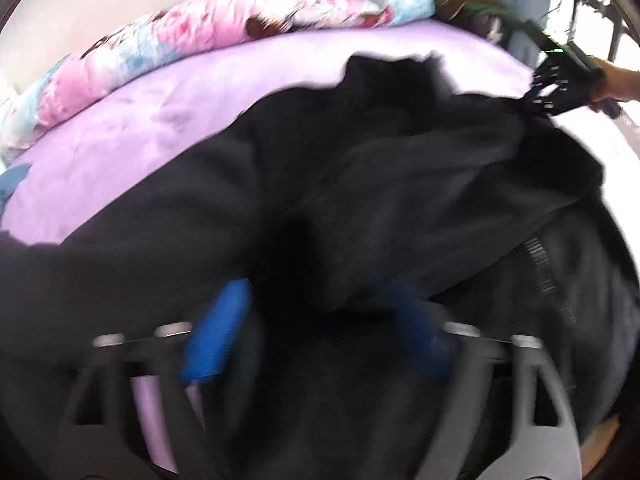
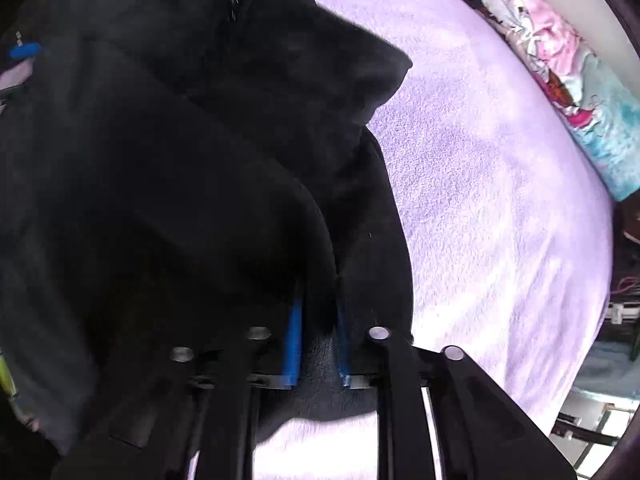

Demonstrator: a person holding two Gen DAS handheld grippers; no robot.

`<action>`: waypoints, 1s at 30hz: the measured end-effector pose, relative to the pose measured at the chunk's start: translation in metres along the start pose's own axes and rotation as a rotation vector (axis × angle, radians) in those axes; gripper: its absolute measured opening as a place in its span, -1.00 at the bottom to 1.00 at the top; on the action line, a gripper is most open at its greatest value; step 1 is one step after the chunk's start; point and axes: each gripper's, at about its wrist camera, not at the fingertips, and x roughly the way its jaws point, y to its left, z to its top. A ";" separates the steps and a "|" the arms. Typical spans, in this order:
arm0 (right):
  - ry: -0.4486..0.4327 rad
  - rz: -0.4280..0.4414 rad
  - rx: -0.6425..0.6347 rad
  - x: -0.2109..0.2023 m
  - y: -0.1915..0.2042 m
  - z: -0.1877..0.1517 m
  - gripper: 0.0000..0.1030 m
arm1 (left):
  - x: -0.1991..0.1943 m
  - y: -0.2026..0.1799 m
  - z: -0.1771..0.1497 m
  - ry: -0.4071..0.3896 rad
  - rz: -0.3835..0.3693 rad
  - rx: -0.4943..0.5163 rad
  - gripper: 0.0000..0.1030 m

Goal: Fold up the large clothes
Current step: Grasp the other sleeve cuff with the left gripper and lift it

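Left wrist view shows our left tongs [image 1: 316, 332] spread wide above the black garment [image 1: 360, 200], holding nothing. Our right tongs [image 2: 318, 344] pinch its hem. It lies bunched across the purple bed [image 2: 500, 200], near the floral pillow [image 1: 224, 20]; we judge folding barely begun.

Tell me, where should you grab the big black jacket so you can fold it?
Probably by an edge, not the thick middle. The black jacket lies bunched on the purple blanket, and its folded edge sits thin near the right gripper, whose jaws already pinch it from above. The left gripper stands open over the other end, so come down from above onto that hem.
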 end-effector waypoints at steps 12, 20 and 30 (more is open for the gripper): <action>-0.264 -0.009 0.257 -0.093 0.025 -0.030 0.88 | -0.051 0.006 0.036 -0.149 -0.172 -0.107 0.88; -0.423 0.257 0.566 -0.078 0.073 -0.063 0.88 | 0.012 -0.065 0.095 -0.142 -0.266 -0.092 0.88; -0.443 0.286 0.629 -0.027 0.081 -0.092 0.88 | 0.104 -0.063 0.067 0.025 -0.176 -0.086 0.88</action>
